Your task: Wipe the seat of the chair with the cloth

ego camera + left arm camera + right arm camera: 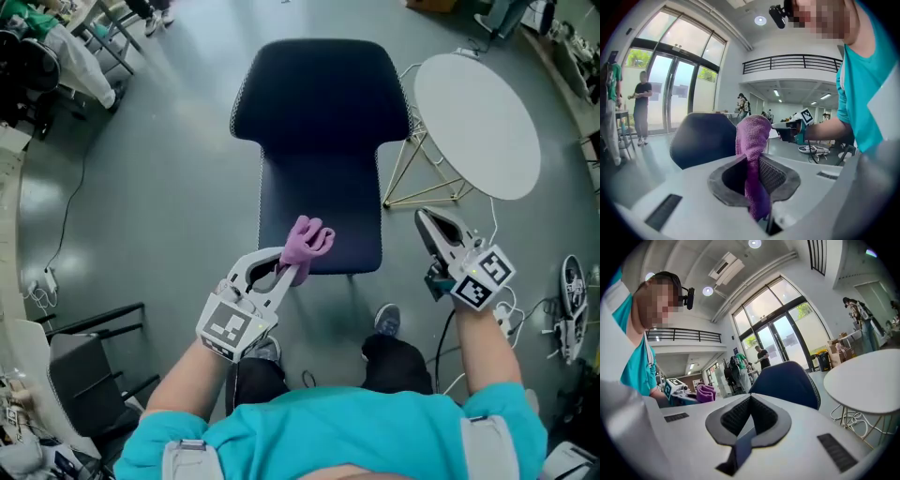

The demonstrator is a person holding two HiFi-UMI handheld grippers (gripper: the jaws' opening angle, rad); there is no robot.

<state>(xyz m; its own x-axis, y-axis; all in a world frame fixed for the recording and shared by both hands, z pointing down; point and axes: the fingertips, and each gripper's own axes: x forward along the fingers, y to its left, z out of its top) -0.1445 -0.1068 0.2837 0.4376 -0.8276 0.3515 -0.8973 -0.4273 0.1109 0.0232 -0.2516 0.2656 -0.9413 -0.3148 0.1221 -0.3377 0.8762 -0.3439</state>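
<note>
The navy chair [319, 187] stands in front of me, its seat facing up and its back on the far side. My left gripper [286, 267] is shut on a purple cloth [307, 242], which bunches out past the jaws just over the seat's front edge. In the left gripper view the cloth [752, 140] stands up between the pads, with the chair [701, 140] behind it. My right gripper [427, 223] hovers to the right of the seat, shut and holding nothing. The right gripper view shows the chair's back [785, 383] and, far left, the cloth [706, 392].
A round white table [478, 122] on gold wire legs stands close to the chair's right side. Cables and a power strip [511, 314] lie on the floor at the right. A black frame [94, 356] sits at lower left. People stand near the glass doors [642, 108].
</note>
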